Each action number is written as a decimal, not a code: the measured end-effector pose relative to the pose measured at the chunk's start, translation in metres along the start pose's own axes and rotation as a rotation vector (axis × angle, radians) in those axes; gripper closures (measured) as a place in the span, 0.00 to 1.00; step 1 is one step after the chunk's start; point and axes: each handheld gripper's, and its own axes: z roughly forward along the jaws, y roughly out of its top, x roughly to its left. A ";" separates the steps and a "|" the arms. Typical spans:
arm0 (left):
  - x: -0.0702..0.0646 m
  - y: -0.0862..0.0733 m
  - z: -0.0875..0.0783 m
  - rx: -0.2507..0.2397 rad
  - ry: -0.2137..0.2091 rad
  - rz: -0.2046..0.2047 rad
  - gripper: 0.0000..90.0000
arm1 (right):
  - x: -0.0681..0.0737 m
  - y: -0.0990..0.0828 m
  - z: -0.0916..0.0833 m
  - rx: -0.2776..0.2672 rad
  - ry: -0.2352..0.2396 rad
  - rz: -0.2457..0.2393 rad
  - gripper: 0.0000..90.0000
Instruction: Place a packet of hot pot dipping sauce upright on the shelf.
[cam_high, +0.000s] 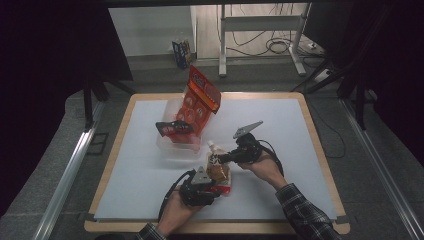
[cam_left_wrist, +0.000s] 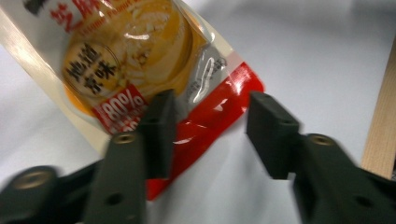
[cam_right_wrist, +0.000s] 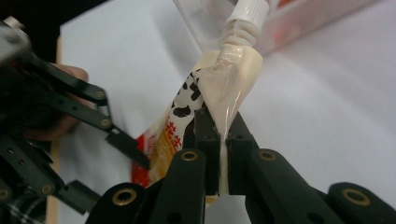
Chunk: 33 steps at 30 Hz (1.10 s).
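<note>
A spout pouch (cam_high: 218, 170) with an orange-yellow print, a red bottom edge and a white cap lies tilted between my two grippers at the table's front middle. My right gripper (cam_high: 223, 158) is shut on the pouch's side seam just below the spout; in the right gripper view the pads (cam_right_wrist: 205, 135) pinch the cream-coloured seam of the pouch (cam_right_wrist: 229, 88). My left gripper (cam_high: 216, 188) stands open at the pouch's lower end. In the left gripper view its jaws (cam_left_wrist: 210, 116) are apart, with the red bottom corner of the pouch (cam_left_wrist: 140, 56) between them and nothing pressed.
A clear plastic container (cam_high: 172, 145) stands just behind the pouch, holding a tall red snack bag (cam_high: 199, 100) and a dark red packet (cam_high: 175, 129). The white mat (cam_high: 285, 135) lies on a wood-edged table (cam_high: 320, 150). Metal frame legs and cables are on the floor beyond.
</note>
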 end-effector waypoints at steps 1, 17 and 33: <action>0.000 -0.001 -0.002 -0.002 0.004 0.000 0.49 | 0.002 0.002 -0.003 -0.008 -0.003 -0.005 0.96; 0.007 -0.010 -0.032 -0.039 0.017 -0.050 0.12 | 0.013 0.027 -0.034 -0.092 -0.062 -0.060 0.97; 0.011 -0.035 -0.057 -0.049 0.066 -0.066 0.02 | 0.017 0.050 -0.050 -0.137 -0.104 -0.092 0.97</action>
